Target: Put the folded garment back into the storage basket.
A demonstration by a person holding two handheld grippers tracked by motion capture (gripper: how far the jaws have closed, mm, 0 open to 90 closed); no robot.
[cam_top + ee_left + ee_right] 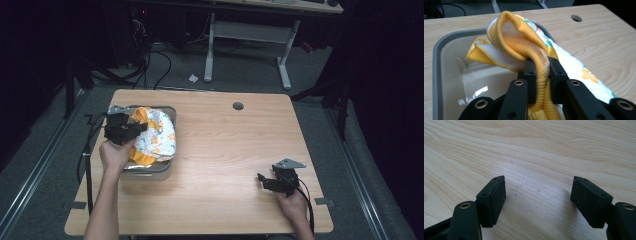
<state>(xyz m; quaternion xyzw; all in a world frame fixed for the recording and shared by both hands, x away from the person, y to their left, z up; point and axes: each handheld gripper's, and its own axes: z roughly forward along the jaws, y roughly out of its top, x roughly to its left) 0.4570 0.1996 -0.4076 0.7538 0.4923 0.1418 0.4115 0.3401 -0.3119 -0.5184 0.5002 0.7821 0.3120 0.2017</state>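
The left gripper [131, 128] was over the grey bin [170, 111] at the left side of the bench [225, 150], and it had a proper hold of the garment [159, 136]. In the left gripper view the fingers [557, 75] were clamped hard on the garment's ribbed yellow band [540, 72], the knit squeezed into a narrow rope between the pads. That looked like a sensible grip point: the band is the thick, firm edge, so it would not slide out the way the thin printed cloth might. The rest of the garment, white with an orange and green print, bunched up from the bin and spilled over its far rim, so it was partly in and partly out. My guess was that the left hand [115, 152] was tucking the piece down into the bin.

Over on the right, the right gripper [265, 182] waited near the bench's front right corner, well apart from the bin. Its fingers [492, 200] stood wide open with nothing between them but bare wood grain, hovering close above the surface. It seemed parked there to keep clear of the working side.
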